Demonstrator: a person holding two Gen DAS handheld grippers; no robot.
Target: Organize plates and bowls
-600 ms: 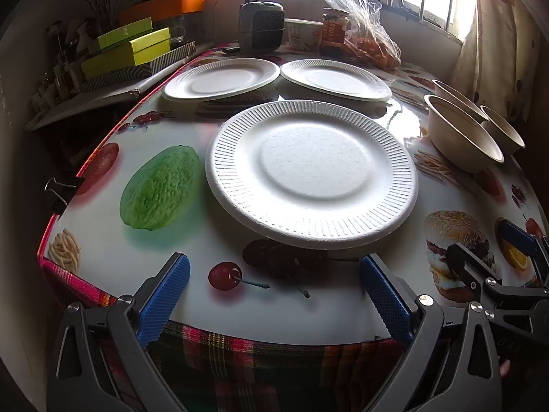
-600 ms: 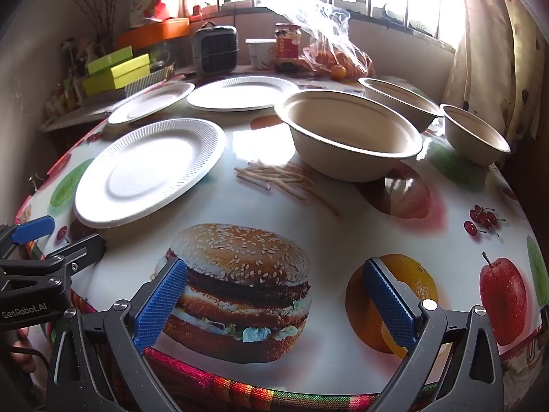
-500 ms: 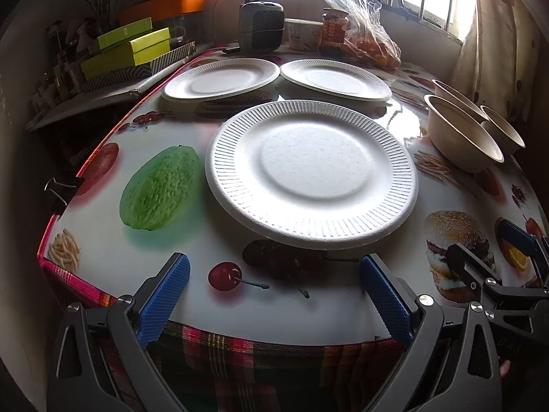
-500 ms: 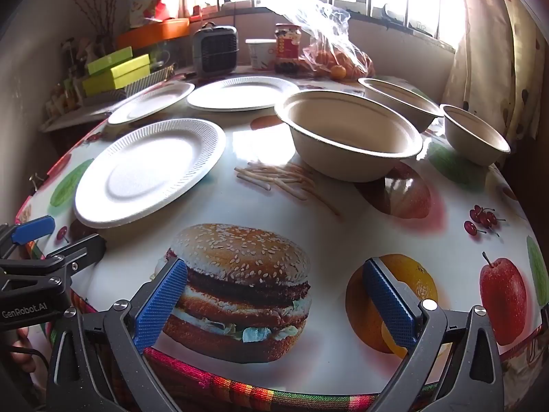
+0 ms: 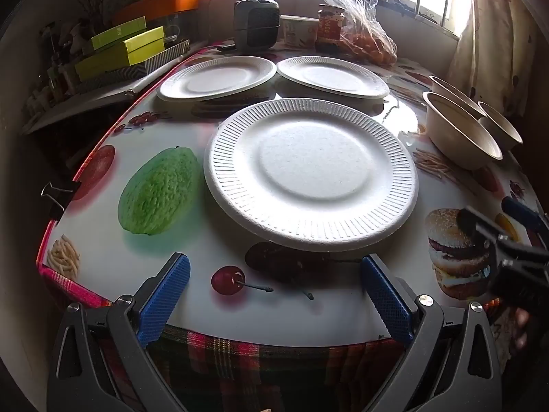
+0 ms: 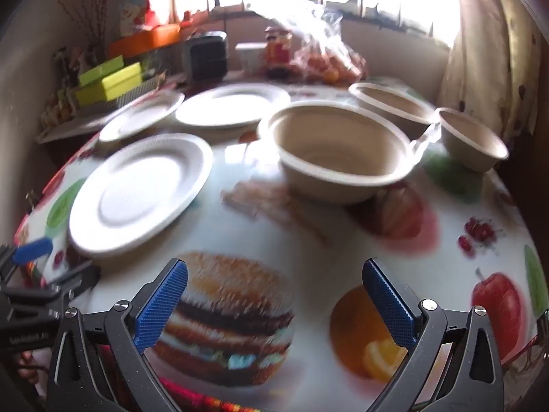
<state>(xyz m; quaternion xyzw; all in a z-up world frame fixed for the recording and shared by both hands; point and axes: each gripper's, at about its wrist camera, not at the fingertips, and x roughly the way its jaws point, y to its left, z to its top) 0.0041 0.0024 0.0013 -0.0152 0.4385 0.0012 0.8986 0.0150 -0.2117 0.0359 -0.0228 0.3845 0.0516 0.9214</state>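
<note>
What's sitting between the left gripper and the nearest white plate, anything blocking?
Nothing visible. The left gripper is open and empty at the table's near edge, and only flat printed tablecloth lies between it and the nearest white plate. The green fruit and cherry there are prints. The right gripper sits off to the side, clear of that path.

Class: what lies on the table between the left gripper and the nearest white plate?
Left wrist view: between left gripper and plate, only printed tablecloth.

Green boxes (image 5: 120, 48), heater (image 5: 255, 22), jar (image 5: 330, 25), orange bag (image 5: 363, 41)
</note>
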